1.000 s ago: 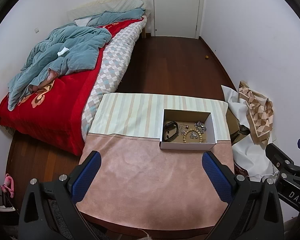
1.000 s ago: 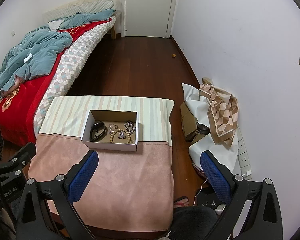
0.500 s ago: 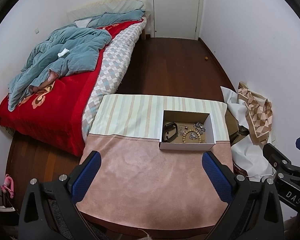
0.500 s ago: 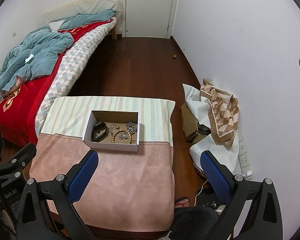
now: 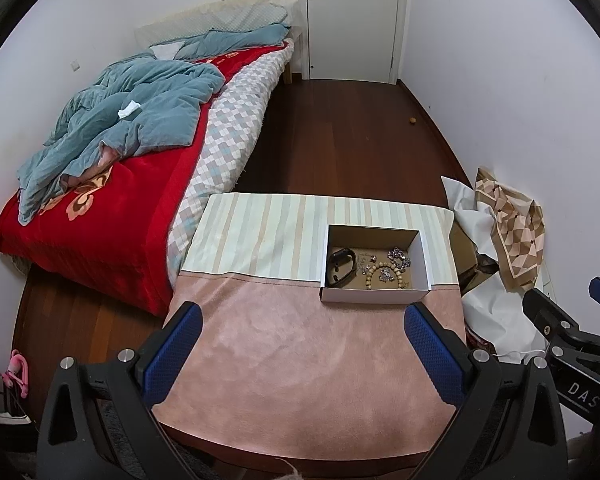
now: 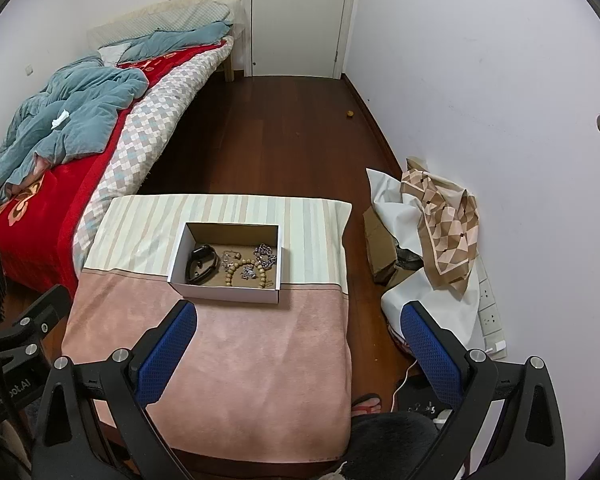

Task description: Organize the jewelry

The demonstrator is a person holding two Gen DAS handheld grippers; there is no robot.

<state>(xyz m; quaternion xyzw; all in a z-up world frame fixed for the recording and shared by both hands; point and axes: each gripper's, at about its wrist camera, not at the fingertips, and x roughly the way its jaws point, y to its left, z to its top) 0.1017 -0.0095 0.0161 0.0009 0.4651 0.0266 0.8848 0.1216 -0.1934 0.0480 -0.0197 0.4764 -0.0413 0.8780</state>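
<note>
A white cardboard box (image 5: 374,294) with a brown floor sits on the cloth-covered table (image 5: 292,344), toward its far right. In it lie a black band (image 5: 341,266), a wooden bead bracelet (image 5: 382,274) and silver chain pieces (image 5: 399,258). The box (image 6: 224,294) also shows in the right wrist view with the band (image 6: 201,266), beads (image 6: 246,271) and chain (image 6: 266,255). My left gripper (image 5: 302,346) is open and empty, above the near table. My right gripper (image 6: 298,340) is open and empty, near the table's right edge.
A bed (image 5: 100,184) with a red cover and blue quilt stands left of the table. White bags and a patterned cloth (image 6: 444,232) lie on the floor by the right wall. Wall sockets (image 6: 490,316) sit low there. A closed door (image 6: 300,16) is at the far end.
Both grippers have drifted slightly; the box sits a little further right in the right wrist view. Nothing on the table moved. Both grippers stay open.
</note>
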